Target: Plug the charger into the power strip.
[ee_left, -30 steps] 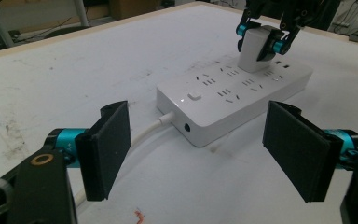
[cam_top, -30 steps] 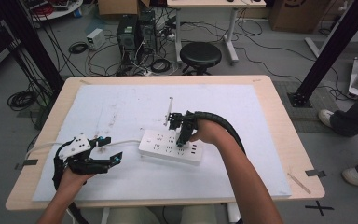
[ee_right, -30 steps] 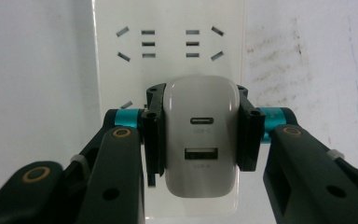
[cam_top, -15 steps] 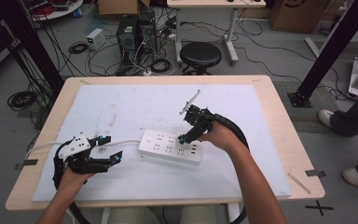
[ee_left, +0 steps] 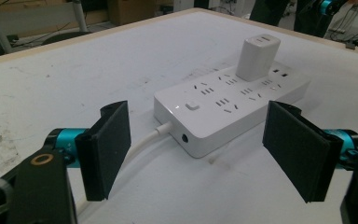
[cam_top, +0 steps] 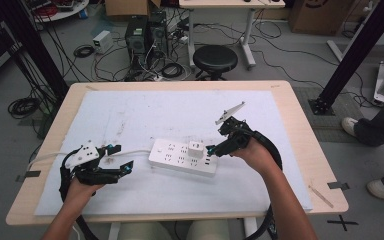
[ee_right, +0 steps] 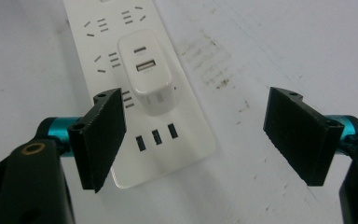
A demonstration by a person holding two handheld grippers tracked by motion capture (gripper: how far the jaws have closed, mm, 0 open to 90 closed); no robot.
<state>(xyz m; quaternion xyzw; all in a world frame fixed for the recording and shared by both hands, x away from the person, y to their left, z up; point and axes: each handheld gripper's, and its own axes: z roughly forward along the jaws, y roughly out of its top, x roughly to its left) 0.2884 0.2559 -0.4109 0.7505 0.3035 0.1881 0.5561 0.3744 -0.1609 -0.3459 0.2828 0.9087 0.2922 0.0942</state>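
A white power strip (cam_top: 176, 156) lies flat in the middle of the white mat. Its white cable (cam_top: 136, 152) runs off to the left. A white USB charger (cam_top: 195, 148) stands plugged into the strip near its right end. My right gripper (cam_top: 215, 137) hovers open just right of the charger, and the charger (ee_right: 149, 77) sits beyond its spread jaws, untouched. My left gripper (cam_top: 121, 158) rests open left of the strip, in line with the cable end (ee_left: 144, 140). Nothing is between its jaws, which point along the strip (ee_left: 228, 105) towards the charger (ee_left: 256, 56).
The white mat (cam_top: 180, 115) covers most of the wooden table (cam_top: 300, 130). Beyond the far edge are a black stool (cam_top: 215, 59), computer cases (cam_top: 147, 35) and floor cables. A person's legs (cam_top: 380, 125) are at the right.
My right gripper has drawn back to the right off the power strip, leaving the charger standing in it. The left gripper has stayed put.
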